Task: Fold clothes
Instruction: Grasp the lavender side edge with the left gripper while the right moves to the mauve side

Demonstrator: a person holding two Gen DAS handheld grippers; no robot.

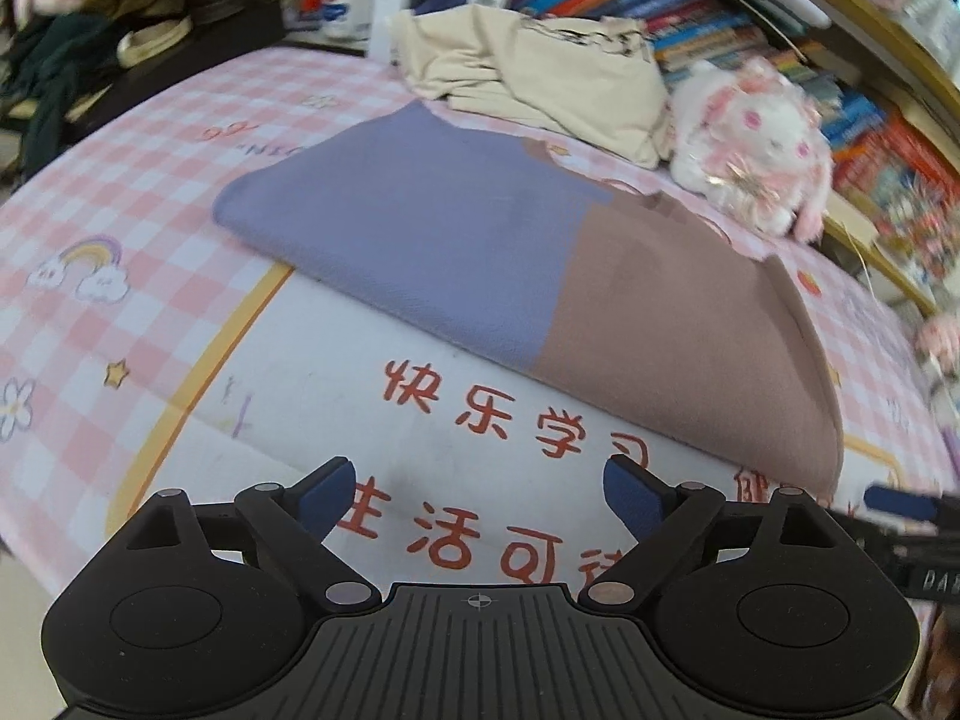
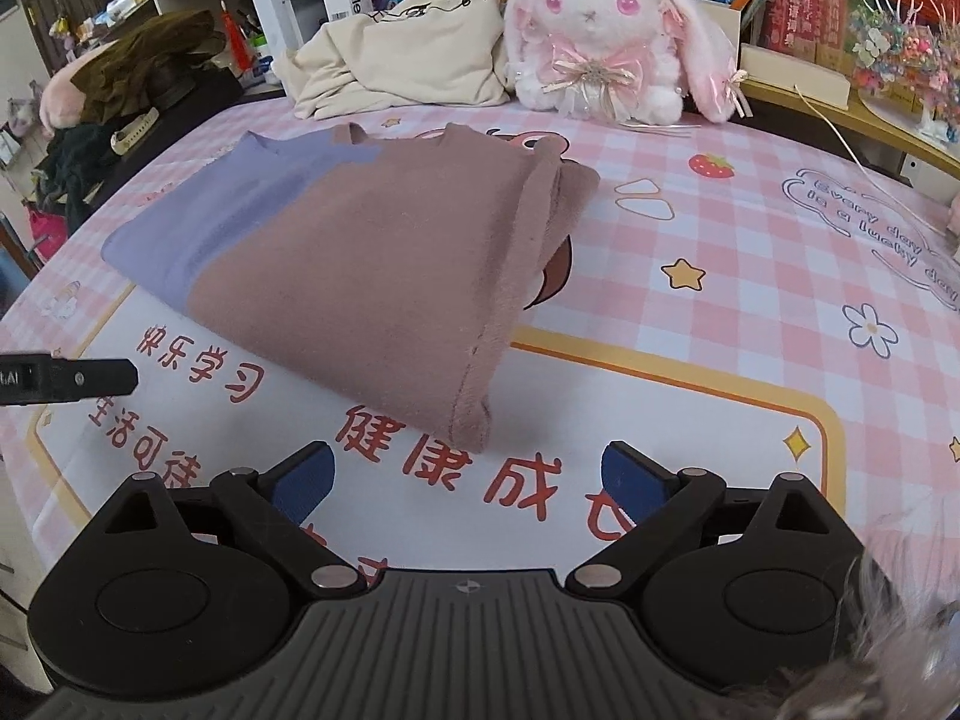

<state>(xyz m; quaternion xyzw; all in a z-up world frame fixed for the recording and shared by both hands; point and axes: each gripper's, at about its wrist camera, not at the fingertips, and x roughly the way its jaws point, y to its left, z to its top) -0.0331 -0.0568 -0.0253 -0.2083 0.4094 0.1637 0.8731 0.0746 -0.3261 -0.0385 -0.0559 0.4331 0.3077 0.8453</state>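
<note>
Centrally, a folded purple-and-brown garment [image 1: 528,276] lies flat on the pink checked tablecloth [image 1: 120,210], partly over its white panel of red characters. Left gripper [image 1: 477,495]: jaws spread wide, holding nothing, hovering over the panel just short of the garment's near edge. Right gripper [image 2: 465,477]: likewise released and empty, near the garment's brown corner; its tip also appears at the right edge of the left view. Beyond the garment, a crumpled cream garment [image 2: 396,60] rests beside a white-and-pink plush rabbit [image 2: 606,30], before shelved books [image 1: 660,6].
</note>
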